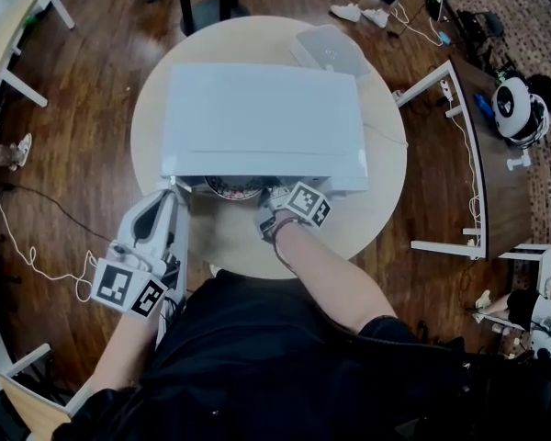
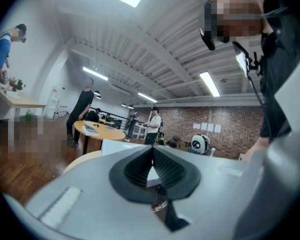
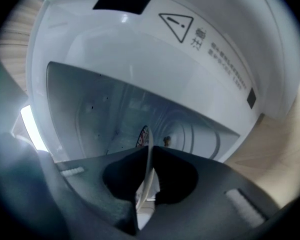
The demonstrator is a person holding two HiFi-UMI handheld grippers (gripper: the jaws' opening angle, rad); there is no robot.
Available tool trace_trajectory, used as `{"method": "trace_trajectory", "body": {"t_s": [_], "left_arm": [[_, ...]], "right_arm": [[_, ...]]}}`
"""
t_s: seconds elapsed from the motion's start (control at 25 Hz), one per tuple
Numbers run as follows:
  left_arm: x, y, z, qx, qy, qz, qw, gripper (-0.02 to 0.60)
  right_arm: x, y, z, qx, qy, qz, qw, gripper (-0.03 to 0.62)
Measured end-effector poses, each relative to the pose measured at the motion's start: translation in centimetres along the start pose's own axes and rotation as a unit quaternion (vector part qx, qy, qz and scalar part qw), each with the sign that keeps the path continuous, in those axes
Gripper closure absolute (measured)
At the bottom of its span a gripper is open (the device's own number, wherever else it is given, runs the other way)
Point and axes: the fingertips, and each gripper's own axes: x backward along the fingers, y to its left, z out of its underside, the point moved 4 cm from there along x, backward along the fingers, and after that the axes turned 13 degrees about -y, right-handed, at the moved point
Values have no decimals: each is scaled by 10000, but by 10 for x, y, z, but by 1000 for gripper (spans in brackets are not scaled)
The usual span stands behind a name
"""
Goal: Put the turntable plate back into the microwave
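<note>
It was an open lab-like workspace: a far brick wall [image 2: 230, 121], strip lights [image 2: 210, 84] on a bare ceiling, round wooden tables [image 2: 100, 130], people [image 2: 82, 109] standing about, a wood floor [image 1: 83, 90]

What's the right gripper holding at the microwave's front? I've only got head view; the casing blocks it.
Observer: The right gripper is shut on the turntable plate, which sits edge-on between its pads.
Operator: Cavity clear?
Observer: No other dish in the microwave cavity, only pressed rings.
Operator: Left gripper?
Observer: The left gripper has its jaw tips together.
</note>
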Motion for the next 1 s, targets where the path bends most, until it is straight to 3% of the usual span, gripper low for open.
{"method": "trace_trajectory", "body": {"t_s": [1.0], "left_arm": [[9, 10, -1, 12, -54, -255, 9997, 578]], "right_arm": [[-15, -12, -6, -18, -170, 224, 9996, 574]]}}
